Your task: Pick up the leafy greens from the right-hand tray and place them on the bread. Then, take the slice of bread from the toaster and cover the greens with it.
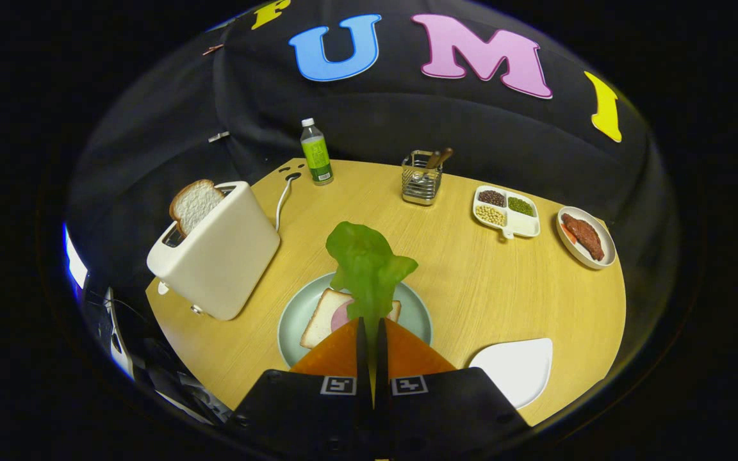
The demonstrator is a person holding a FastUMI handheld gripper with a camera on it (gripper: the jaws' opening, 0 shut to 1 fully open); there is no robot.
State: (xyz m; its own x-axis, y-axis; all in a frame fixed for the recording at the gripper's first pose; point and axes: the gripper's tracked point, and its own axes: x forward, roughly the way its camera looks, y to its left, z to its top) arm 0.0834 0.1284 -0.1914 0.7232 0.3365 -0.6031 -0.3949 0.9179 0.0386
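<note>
The leafy greens (369, 272) stand up between the two fingers of the tongs (372, 328), pinched at the stem end with the frilled blade rising ahead of the fingertips. The tongs are clenched on the leaf, both orange fingers (337, 352) pressed nearly together with only the thin stalk between them. I judge the leaf very light, soft and floppy; it would bend and tear before it resisted, so a hold low on the stalk, as here, seems best, and it will likely cling a little to the pads on release.

Just beyond the fingertips lies a slice of bread (327, 317) with a pink round of meat on it, on a pale green plate (292, 320) near the front middle of the table (471, 288). The leaf hangs over that slice, not yet laid down.

Toward the left edge stands a cream toaster (218, 253) with a second bread slice (193, 205) poking out of its slot. At the front right an empty white tray (516, 371) sits. Along the far edge are a bottle (315, 152), a wire utensil holder (421, 178), a divided dish of beans (507, 211) and a small plate of meat (585, 237). The wood surface is smooth, with open room around the plate.
</note>
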